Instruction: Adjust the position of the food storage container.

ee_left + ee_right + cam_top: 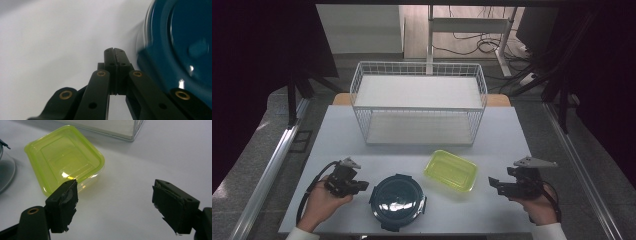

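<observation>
A round dark teal container with a clip lid [397,200] sits at the front middle of the white table [342,135]. A yellow-green rectangular lidded box [451,170] lies just behind and to the right of it. My left gripper [362,186] rests shut and empty just left of the teal container [180,47], its fingertips pressed together. My right gripper [493,184] stands open with nothing between its fingers, a short way right of the yellow-green box [63,157].
A white wire basket rack [419,102] with two shelves stands across the back of the table. Behind it are a white desk frame and cables on the floor. Bare table surface lies at left and right of the containers.
</observation>
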The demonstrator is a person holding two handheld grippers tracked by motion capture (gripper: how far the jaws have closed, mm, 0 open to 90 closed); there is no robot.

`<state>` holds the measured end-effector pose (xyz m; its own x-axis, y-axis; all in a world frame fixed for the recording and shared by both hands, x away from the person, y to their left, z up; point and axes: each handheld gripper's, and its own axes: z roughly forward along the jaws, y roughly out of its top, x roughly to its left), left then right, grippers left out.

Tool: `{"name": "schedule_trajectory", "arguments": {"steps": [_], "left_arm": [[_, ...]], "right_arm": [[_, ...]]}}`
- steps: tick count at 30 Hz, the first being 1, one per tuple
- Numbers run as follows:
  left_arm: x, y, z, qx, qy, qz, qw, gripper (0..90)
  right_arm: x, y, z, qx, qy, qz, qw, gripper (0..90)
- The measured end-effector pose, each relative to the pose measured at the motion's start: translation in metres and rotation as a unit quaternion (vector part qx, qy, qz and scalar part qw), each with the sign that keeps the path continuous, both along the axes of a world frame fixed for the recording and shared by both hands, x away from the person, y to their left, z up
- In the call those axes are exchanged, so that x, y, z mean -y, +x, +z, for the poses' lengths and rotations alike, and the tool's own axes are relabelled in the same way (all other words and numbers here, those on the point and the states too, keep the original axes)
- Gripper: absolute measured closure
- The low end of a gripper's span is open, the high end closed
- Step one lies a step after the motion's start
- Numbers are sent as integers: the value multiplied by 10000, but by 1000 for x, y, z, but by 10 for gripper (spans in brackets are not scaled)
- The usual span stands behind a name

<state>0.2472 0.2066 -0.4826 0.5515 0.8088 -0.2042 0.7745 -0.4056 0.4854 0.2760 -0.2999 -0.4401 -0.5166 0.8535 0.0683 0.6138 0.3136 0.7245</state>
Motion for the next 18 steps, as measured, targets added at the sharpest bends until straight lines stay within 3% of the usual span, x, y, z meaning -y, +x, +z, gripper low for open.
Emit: {"name": "schedule_trajectory", "arguments": {"steps": [5, 10, 18], "left_arm": [[1, -20, -7, -145, -68, -161, 9997, 900], [13, -20, -9, -182, -141, -313, 9992, 900], [16, -17, -12, -262, -168, -310, 9990, 900]], "right_arm": [[0, 0, 5, 25, 106, 5, 9999, 208], [-1, 0, 7, 49, 108, 15, 9999, 208], [1, 0, 5, 13, 89, -21, 10000, 208]]}}
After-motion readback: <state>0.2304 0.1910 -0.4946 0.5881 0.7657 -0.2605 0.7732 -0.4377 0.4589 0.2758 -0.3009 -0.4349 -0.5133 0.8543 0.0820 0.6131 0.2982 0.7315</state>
